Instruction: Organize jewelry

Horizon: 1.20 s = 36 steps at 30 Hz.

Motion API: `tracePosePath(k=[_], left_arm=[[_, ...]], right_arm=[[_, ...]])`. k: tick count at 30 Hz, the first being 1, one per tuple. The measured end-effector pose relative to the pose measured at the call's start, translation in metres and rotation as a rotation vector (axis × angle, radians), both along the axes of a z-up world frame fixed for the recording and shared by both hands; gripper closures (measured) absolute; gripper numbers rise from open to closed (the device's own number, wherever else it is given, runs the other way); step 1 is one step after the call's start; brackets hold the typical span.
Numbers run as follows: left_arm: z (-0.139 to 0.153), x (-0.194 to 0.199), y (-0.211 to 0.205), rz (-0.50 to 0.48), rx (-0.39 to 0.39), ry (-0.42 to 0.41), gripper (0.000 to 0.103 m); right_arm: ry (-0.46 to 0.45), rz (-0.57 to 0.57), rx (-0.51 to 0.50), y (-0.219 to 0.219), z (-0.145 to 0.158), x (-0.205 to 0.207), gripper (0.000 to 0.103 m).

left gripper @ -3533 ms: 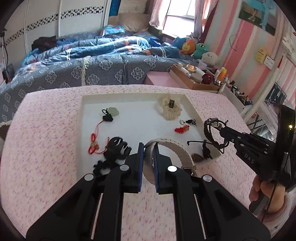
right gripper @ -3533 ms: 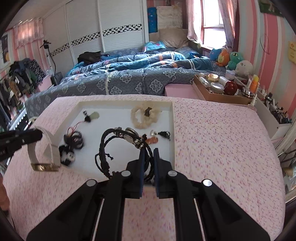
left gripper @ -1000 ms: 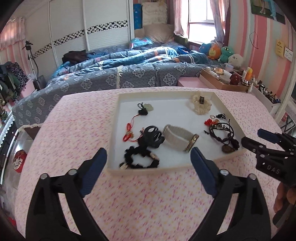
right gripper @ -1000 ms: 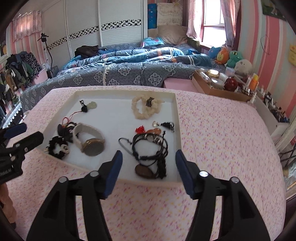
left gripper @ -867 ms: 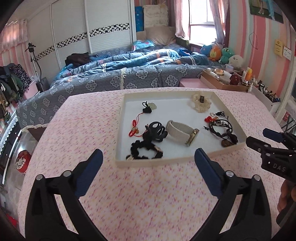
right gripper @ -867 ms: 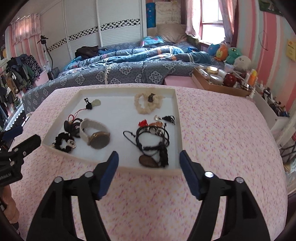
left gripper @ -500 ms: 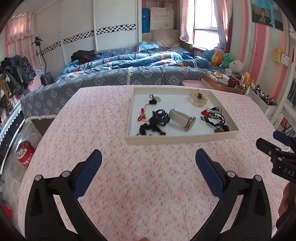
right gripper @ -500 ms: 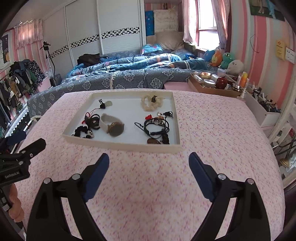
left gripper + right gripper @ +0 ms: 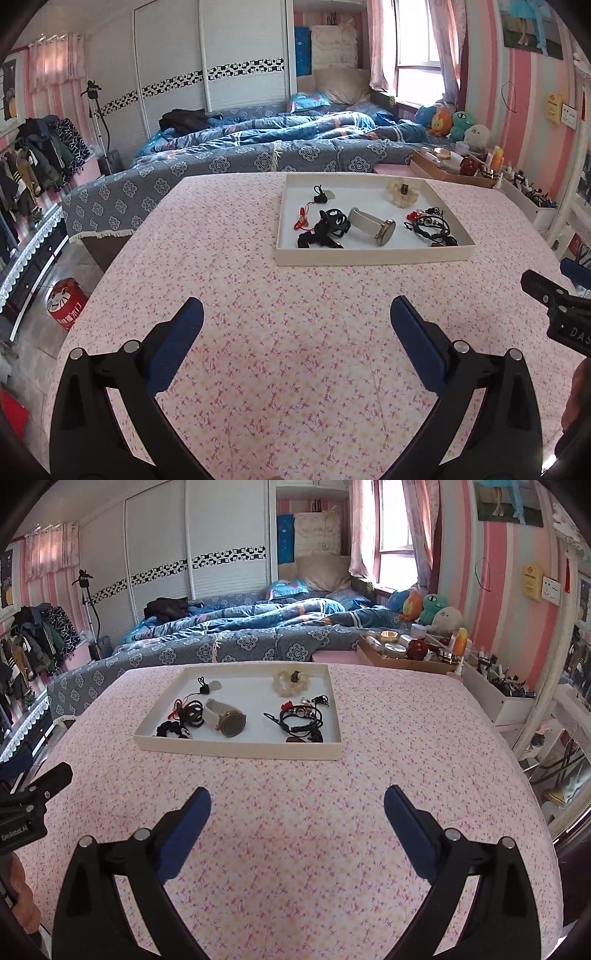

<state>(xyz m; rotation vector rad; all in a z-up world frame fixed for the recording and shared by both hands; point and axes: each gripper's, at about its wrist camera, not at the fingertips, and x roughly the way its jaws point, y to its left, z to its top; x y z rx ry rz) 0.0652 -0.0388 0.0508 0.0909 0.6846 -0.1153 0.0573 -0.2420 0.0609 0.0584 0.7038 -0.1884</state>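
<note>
A shallow cream tray (image 9: 373,256) (image 9: 236,748) sits on the pink flowered table and holds the jewelry. In it lie a white-strapped watch (image 9: 373,228) (image 9: 226,716), a black corded bracelet bundle (image 9: 432,230) (image 9: 301,718), a cream bead bracelet (image 9: 402,192) (image 9: 291,681), black hair ties (image 9: 325,230) (image 9: 181,720) and a red-corded pendant (image 9: 304,218). My left gripper (image 9: 295,328) hangs open and empty over the near table, well back from the tray. My right gripper (image 9: 297,806) is also empty, its jaws still opening. Each gripper shows at the edge of the other's view.
A bed with blue patterned bedding (image 9: 277,147) runs behind the table. A wooden tray of bottles (image 9: 402,648) and a white bin (image 9: 506,698) stand at the right. A clothes rack (image 9: 33,158) and a red drum (image 9: 66,304) are at the left. A hand (image 9: 16,893) grips the left handle.
Both grippers have drawn back from the tray toward the near table edge, so the tray now looks small and far. The right jaws have spread wider; the watch and bracelets stay in the tray.
</note>
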Motion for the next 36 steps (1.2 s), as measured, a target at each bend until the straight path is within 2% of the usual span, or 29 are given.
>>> tracePosePath(k=[8,36], left_arm=[[-0.005,-0.004,0.0,0.006,0.021,-0.013,0.003],[-0.009,-0.003,0.001,0.001,0.025,-0.012,0.003]], right_arm=[[-0.011,-0.039,-0.033,0.003,-0.003,-0.009,0.008],[0.003,-0.046,-0.032,0.003,-0.01,-0.004,0.008]])
